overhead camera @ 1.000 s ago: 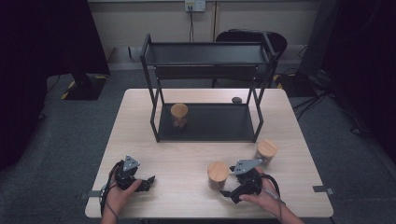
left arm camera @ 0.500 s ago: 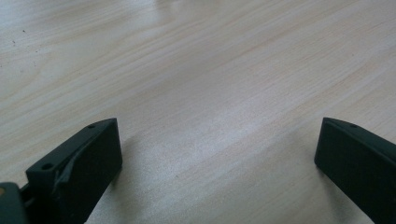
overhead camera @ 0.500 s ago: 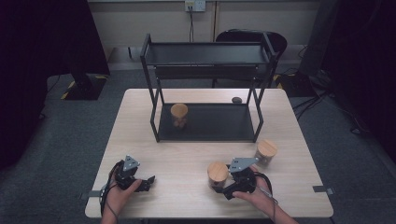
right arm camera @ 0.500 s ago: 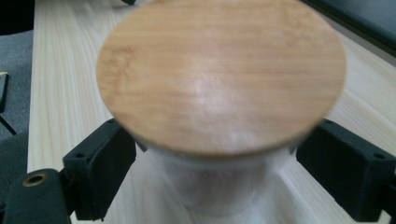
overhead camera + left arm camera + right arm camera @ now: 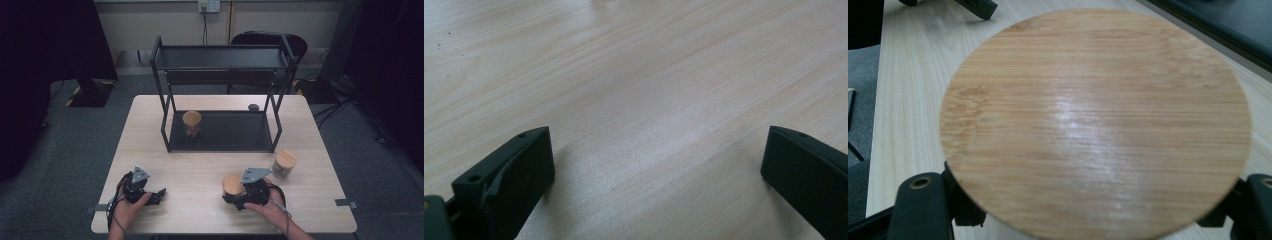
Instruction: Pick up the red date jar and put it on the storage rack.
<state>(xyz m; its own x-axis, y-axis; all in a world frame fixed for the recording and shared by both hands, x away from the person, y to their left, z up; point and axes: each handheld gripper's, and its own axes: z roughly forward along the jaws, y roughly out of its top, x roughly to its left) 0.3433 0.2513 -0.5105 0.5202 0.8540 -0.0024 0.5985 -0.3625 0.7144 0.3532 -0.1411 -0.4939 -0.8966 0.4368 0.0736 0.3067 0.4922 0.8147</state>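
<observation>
High view: right gripper (image 5: 234,196) at 5 o'clock on table (image 5: 210,165), jaws just closed around lidded jar (image 5: 232,184); grasp apparently secured. Left gripper view: jaws apart, empty. Right gripper view: bamboo lid (image 5: 1095,120) between jaws.

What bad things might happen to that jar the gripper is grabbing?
The right gripper has just been closing its jaws around the jar with the wooden lid, under the lid. If the grip is loose, it might slip when lifted. Swinging right could knock over the second jar. Lifting it toward the shelf rack could bump the frame.
</observation>
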